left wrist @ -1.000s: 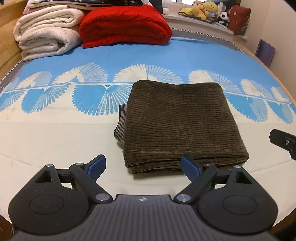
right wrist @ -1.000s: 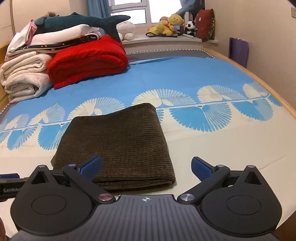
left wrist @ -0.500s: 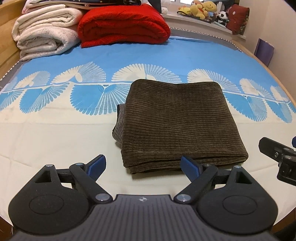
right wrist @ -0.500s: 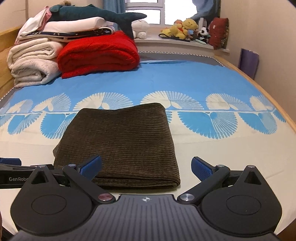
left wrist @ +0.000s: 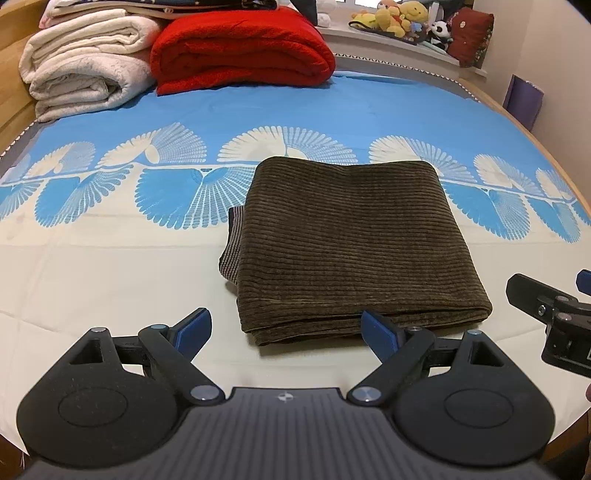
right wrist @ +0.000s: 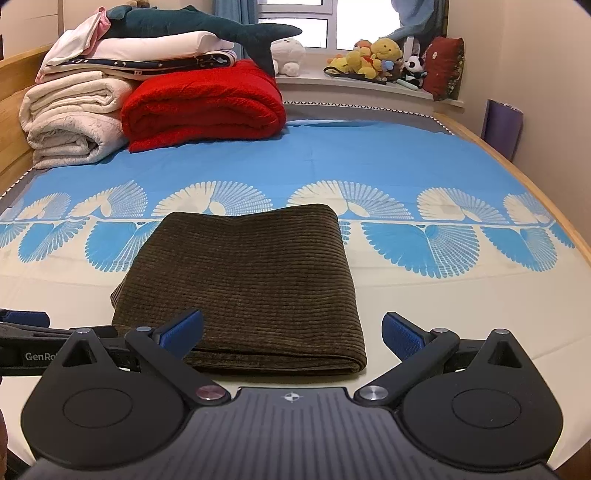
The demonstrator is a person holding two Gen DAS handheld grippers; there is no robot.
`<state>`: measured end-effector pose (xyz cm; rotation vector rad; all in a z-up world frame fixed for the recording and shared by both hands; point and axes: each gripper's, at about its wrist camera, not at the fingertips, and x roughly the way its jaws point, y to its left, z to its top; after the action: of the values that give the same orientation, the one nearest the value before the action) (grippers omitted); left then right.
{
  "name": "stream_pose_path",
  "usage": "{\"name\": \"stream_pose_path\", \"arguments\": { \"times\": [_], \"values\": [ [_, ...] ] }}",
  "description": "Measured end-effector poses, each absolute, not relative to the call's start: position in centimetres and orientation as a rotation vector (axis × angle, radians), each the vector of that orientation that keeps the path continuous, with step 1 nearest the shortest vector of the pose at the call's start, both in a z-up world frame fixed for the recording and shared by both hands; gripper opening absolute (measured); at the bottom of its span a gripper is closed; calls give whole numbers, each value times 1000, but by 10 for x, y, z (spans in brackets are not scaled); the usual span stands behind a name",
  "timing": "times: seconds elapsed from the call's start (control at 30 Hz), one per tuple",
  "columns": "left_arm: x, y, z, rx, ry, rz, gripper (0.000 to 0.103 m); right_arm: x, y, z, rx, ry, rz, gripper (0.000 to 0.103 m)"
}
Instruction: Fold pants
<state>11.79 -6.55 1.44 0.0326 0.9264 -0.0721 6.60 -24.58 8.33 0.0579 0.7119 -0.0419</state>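
1. Left wrist view: the left gripper (left wrist: 286,328) hangs over the near, cream part of the bed sheet (left wrist: 110,266), its 2 blue-padded jaws spread wide with nothing between them.
2. Its right pad sits in front of the near folded edge of the pants (left wrist: 351,243), with no grip on the cloth.
3. Right wrist view: the right gripper (right wrist: 291,332) also has its jaws wide apart and holds nothing; its left pad overlaps the near edge of the pants (right wrist: 251,280) in the picture, and contact cannot be told.
4. Each tool shows at the edge of the other's view: the right gripper's body at the far right of the left view, the left gripper (right wrist: 22,325) at the far left of the right view.
5. The pants are brown corduroy, folded into a compact rectangle of several layers, lying flat on the sheet where cream meets the blue fan pattern.
6. Well beyond them lie a folded red blanket (right wrist: 203,107) and, beside it, stacked white blankets (right wrist: 70,118).
7. A plush shark (right wrist: 207,29) lies on top of the stack.
8. Soft toys (right wrist: 380,59) line the windowsill.
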Motion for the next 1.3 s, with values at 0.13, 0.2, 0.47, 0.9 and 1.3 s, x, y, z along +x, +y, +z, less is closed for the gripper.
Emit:
{"name": "stream_pose_path", "arguments": {
  "times": [0.13, 0.2, 0.47, 0.9, 1.3],
  "values": [
    [119, -66, 14, 32, 926, -73, 91, 66, -246, 83, 60, 712, -42, 102],
    [119, -66, 14, 33, 927, -76, 91, 66, -246, 83, 60, 712, -41, 102],
    [118, -67, 13, 35, 927, -79, 91, 65, -247, 83, 57, 714, -40, 102],
    [117, -66, 14, 31, 926, -85, 91, 64, -246, 83, 50, 711, -33, 102],
    [117, -66, 15, 33, 921, -88, 91, 63, -247, 83, 44, 707, -28, 102]
  ]
}}
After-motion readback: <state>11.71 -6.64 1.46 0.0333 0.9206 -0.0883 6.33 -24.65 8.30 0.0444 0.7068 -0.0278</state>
